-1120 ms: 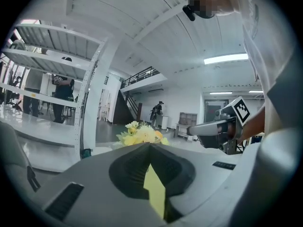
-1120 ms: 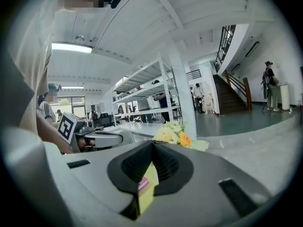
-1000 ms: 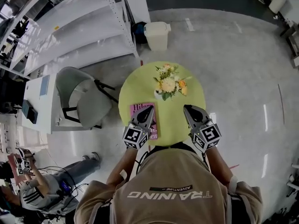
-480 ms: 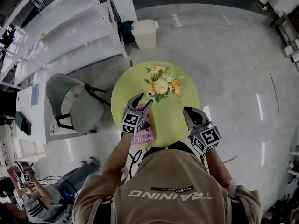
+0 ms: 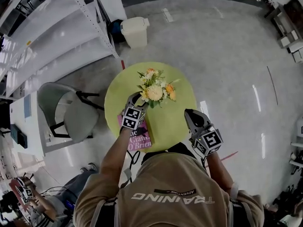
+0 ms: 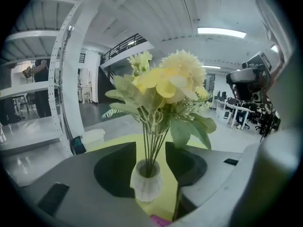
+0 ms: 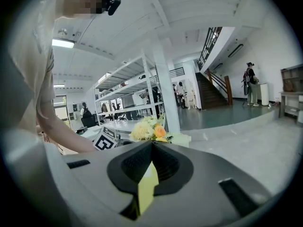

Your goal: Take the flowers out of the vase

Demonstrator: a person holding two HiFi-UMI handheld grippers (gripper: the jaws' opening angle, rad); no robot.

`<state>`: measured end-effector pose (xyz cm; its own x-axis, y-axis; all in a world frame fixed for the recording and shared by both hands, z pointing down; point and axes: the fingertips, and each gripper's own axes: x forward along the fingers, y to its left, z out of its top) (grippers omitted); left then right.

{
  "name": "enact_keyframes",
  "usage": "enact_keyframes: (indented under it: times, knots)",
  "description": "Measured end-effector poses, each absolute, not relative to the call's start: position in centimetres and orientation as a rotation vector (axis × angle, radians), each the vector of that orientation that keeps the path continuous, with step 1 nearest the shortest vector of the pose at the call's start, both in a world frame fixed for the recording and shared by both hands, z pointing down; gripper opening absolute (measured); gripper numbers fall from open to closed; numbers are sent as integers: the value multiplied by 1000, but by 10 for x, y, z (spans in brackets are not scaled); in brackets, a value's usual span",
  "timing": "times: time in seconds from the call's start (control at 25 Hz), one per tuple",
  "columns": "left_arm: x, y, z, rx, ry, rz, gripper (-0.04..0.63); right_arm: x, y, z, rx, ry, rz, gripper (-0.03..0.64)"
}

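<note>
The right gripper (image 5: 191, 113) hovers over the near right edge of the round yellow-green table (image 5: 177, 122). Its jaws are together at the tips, with nothing between them but a sliver of tabletop seen through the slit behind the tips. To its left, a pink book (image 5: 140, 139) lies flat at the near left edge of the table, partly under the person's left forearm.

Just beyond the book, the left gripper (image 6: 150, 150) points at the middle of the table. Its jaws have just been opening and stand wide apart. The vase (image 6: 146, 187) stands between them, a small white pot with a textured wall and a narrow mouth, upright on the table. Yellow tabletop shows between the vase and the right-hand jaw. Whether the left-hand jaw touches the vase cannot be told.

The flowers (image 6: 165, 86) are all in the vase, a bunch of thin green stems gathered in its mouth. Their long axis runs straight up. The stems rise close together past the jaw tips, then spread into broad leaves and pale yellow and cream heads, with one orange bloom (image 5: 170, 88) on the right. The heads point upward, well above the gripper.

Farther off, on the floor past the table, stand a cream bin (image 5: 135, 31) and white shelving (image 5: 52, 37).
</note>
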<state>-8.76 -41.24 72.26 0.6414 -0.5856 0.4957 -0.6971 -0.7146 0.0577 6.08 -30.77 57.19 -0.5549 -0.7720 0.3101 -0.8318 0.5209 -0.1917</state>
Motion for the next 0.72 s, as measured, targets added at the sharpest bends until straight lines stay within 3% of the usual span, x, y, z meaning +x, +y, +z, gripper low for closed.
enact_keyframes:
  times: [0.12, 0.44, 0.72]
  knots:
    - [-80, -420, 726, 2631, -1030, 686, 205, 63, -312, 573, 1379, -2566, 482, -2]
    - [-74, -426, 725, 2671, -1040, 690, 104, 70, -317, 578, 1389, -2568, 486, -2]
    - [-74, -423, 697, 2699, -1099, 621, 86, 72, -309, 579, 1372, -2590, 488, -2]
